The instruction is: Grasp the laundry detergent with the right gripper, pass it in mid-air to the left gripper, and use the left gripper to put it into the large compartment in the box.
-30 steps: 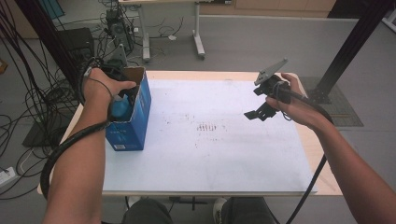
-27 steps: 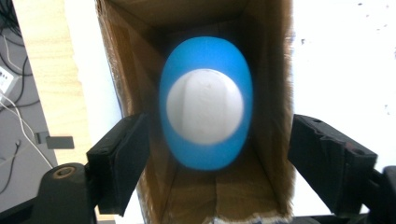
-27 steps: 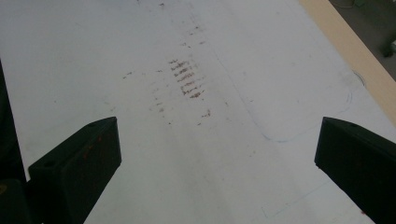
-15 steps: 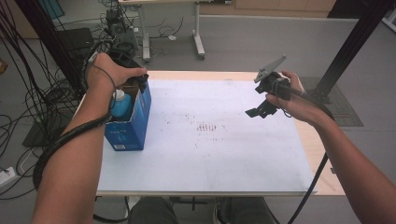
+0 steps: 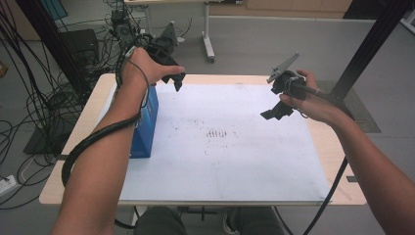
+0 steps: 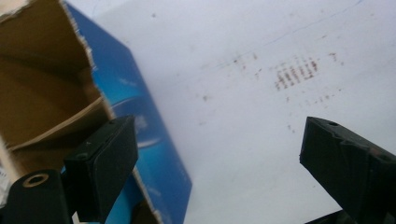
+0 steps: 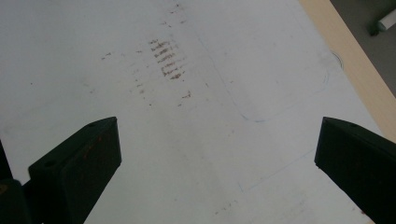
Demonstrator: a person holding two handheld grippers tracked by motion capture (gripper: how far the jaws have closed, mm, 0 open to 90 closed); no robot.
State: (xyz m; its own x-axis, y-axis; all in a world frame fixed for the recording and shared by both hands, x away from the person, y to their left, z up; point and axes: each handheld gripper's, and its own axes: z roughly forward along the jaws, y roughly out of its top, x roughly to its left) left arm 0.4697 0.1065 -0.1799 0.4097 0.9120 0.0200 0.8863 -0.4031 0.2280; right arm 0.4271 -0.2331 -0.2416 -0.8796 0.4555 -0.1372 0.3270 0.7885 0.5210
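At the table's left edge, the open-topped blue cardboard box (image 5: 147, 125) stands upright on the white paper sheet (image 5: 230, 147); the left gripper (image 5: 175, 81), jaws just opened and empty, hovers above it, apparently placement done. The right gripper (image 5: 274, 113) waits wide open, empty.

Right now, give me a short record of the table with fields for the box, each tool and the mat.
box: blue carton, top open, standing at the left edge of the mat
left tool: open, nothing between its jaws, which have just been opening; held above the far end of the box
right tool: open, empty, held over the right part of the mat
mat: white sheet with brownish smudges near its middle
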